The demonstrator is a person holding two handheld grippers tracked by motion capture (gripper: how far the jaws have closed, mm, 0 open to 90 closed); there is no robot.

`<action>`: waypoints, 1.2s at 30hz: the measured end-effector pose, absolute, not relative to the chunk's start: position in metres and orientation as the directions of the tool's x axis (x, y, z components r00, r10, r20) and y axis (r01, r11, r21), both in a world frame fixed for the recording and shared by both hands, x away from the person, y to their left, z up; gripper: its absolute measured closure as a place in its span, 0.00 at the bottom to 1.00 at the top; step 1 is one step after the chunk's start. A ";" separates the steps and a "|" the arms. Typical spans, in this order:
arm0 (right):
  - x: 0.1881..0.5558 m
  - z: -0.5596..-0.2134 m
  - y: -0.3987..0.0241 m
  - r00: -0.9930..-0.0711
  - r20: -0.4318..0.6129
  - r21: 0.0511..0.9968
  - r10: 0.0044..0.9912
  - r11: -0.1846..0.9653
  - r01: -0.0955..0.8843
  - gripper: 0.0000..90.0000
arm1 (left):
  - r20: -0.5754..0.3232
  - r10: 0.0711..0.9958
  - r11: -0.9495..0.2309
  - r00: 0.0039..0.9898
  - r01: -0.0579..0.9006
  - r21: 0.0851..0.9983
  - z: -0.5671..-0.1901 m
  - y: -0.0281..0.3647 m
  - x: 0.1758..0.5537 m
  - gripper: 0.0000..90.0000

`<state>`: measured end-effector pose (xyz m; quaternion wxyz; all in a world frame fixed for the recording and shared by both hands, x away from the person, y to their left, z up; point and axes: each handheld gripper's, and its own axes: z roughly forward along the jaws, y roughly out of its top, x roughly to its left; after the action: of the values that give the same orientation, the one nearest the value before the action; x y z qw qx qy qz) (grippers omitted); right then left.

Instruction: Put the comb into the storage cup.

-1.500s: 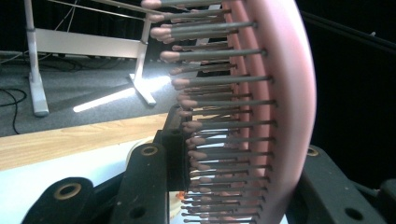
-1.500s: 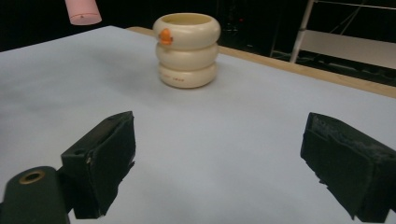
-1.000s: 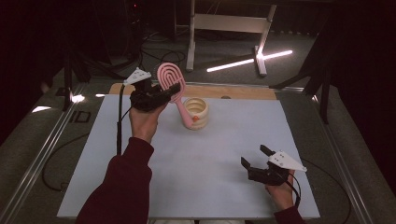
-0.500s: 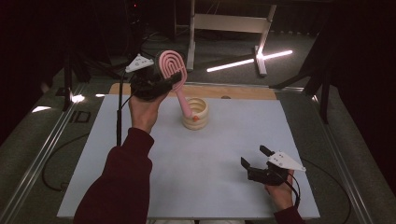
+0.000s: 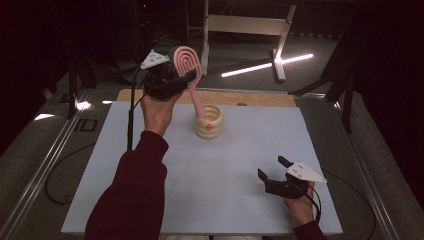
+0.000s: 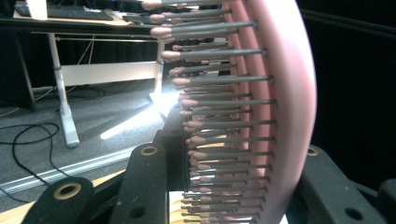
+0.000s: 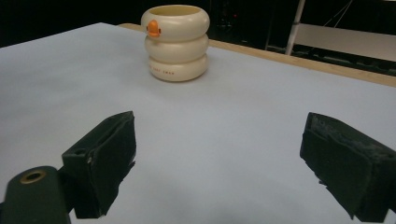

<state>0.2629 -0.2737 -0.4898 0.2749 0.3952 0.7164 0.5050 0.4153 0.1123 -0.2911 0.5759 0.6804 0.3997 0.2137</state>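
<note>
left fingers (image 5: 187, 75) clamp hairbrush (image 5: 190, 70) head | handle over cup (image 5: 209, 121)

Tabletop (image 5: 240, 175): pale blue-white sheet, middle of the high view, with a bare wooden strip (image 5: 260, 98) along its far edge.

Metal rail (image 5: 45, 160): runs diagonally down the left side of the frame.

White-framed stand (image 5: 245, 25): upper centre, on grey floor (image 5: 320, 75); its leg also at left in the left gripper view.

Bright light bar (image 5: 267, 66): upper centre-right, lying slantwise on the floor.

Black cable (image 6: 28, 140): looped on the floor, lower left of the left gripper view.
</note>
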 end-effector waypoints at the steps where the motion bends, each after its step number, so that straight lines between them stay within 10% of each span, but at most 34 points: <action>1: 0.263 -0.490 -0.274 -0.537 0.005 0.941 0.843 0.178 0.287 0.12 | -0.171 0.793 -0.014 0.585 0.298 0.954 -0.292 0.112 0.417 0.71; 36: 0.264 -0.489 -0.278 -0.519 0.020 0.945 0.854 0.153 0.289 0.12 | -0.181 0.825 -0.010 0.535 0.335 0.942 -0.320 0.092 0.444 0.71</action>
<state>0.2635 -0.2777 -0.4892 0.2772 0.4045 0.7070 0.5097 0.4441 0.0916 -0.3202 0.5575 0.6759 0.4290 0.2199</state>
